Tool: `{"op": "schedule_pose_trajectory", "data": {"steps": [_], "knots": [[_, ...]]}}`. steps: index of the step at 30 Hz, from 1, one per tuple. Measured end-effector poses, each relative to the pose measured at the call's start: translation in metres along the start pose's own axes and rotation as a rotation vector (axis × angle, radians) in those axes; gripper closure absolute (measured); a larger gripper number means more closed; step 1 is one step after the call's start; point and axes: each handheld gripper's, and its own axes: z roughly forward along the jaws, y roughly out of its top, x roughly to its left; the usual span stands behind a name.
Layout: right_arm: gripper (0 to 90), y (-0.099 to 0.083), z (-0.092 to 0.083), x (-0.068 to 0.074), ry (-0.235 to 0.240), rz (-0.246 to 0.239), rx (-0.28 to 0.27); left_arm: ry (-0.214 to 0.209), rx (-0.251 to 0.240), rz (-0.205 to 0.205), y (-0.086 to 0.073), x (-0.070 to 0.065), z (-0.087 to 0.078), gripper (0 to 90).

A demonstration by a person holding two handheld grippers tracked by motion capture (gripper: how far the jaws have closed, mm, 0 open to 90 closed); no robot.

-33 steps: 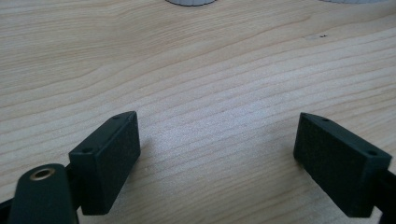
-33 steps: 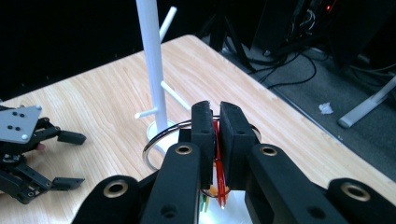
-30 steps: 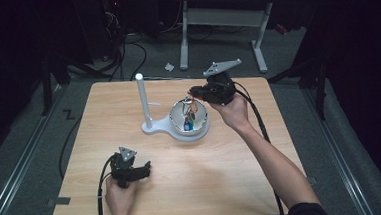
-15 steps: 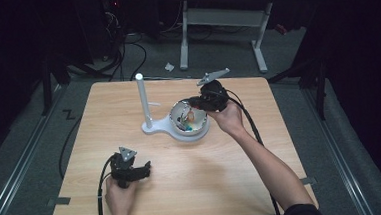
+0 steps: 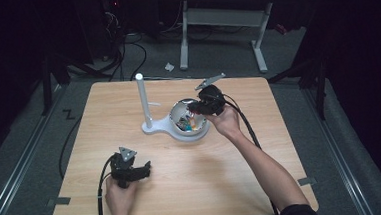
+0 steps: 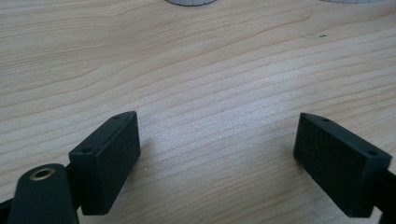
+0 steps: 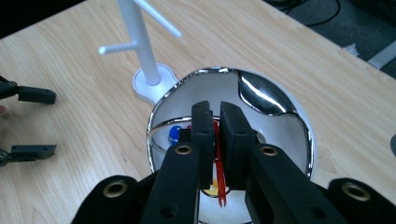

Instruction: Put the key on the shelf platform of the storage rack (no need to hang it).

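Two tongs work here. The right tongs (image 7: 214, 122) pinch a thin red stick (image 7: 217, 177) over the shiny bowl (image 7: 280, 121), likely to drop it in. The left tongs (image 6: 217, 163) rest wide apart on the bench (image 5: 242, 169), waiting.

The right claw (image 5: 194, 108) reaches in from the counter's right side, arm outstretched, jaws pinched nearly together. The left claw (image 5: 143, 171) rests near the front edge, jaws spread wide.

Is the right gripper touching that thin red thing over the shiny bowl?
Touching. The right gripper view shows the right gripper with its jaws closed on the thin red piece, above the steel bowl.
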Motion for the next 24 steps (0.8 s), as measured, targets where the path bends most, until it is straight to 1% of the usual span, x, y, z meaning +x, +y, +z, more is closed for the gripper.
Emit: {"op": "schedule_pose_trajectory", "data": {"steps": [1,3,4,6,7,10,11,14,15,16,17,21,22,23,24], "knots": [[85.5,-0.003,0.005,-0.001,-0.003,0.009,0.016,0.004,0.0,-0.01,0.0,-0.001,0.0,15.0],[85.5,-0.004,0.008,-0.001,-0.004,0.009,0.018,0.004,0.0,-0.009,0.0,-0.001,0.0,15.0],[85.5,-0.006,0.013,-0.002,-0.008,0.015,0.025,0.004,0.0,-0.009,0.0,-0.001,0.0,15.0],[85.4,-0.007,0.015,-0.003,-0.009,0.02,0.024,0.004,0.0,-0.009,0.0,-0.001,0.0,15.0],[85.4,-0.008,0.019,-0.005,-0.013,0.032,0.023,0.003,0.0,-0.009,0.0,-0.001,0.0,15.0],[85.2,-0.008,0.023,-0.006,-0.016,0.036,0.023,0.004,0.0,-0.01,0.0,-0.001,0.0,15.0],[85.2,-0.009,0.027,-0.008,-0.02,0.054,0.028,0.004,0.0,-0.008,0.0,0.0,0.0,15.0],[85.2,-0.01,0.031,-0.01,-0.022,0.062,0.028,0.005,-0.002,-0.006,0.0,0.0,0.0,15.0],[85.1,-0.011,0.035,-0.011,-0.027,0.066,0.037,0.004,-0.002,-0.005,0.0,0.0,0.0,15.0],[85.1,-0.011,0.035,-0.011,-0.027,0.066,0.037,0.004,-0.002,-0.005,0.0,0.0,0.0,15.0],[85.0,-0.013,0.038,-0.012,-0.03,0.082,0.048,0.003,-0.005,-0.001,0.0,0.0,0.0,15.0],[84.1,-0.015,0.042,-0.014,-0.027,0.091,0.048,0.003,-0.005,0.001,0.0,0.0,0.0,15.0],[81.0,-0.016,0.043,-0.014,-0.027,0.092,0.049,0.003,-0.005,0.0,0.0,0.0,0.0,15.0],[75.9,-0.017,0.045,-0.014,-0.029,0.092,0.05,0.003,-0.004,0.0,0.0,0.0,0.0,15.0],[75.9,-0.017,0.045,-0.014,-0.029,0.092,0.05,0.003,-0.004,0.0,0.0,0.0,0.0,15.0]]}}
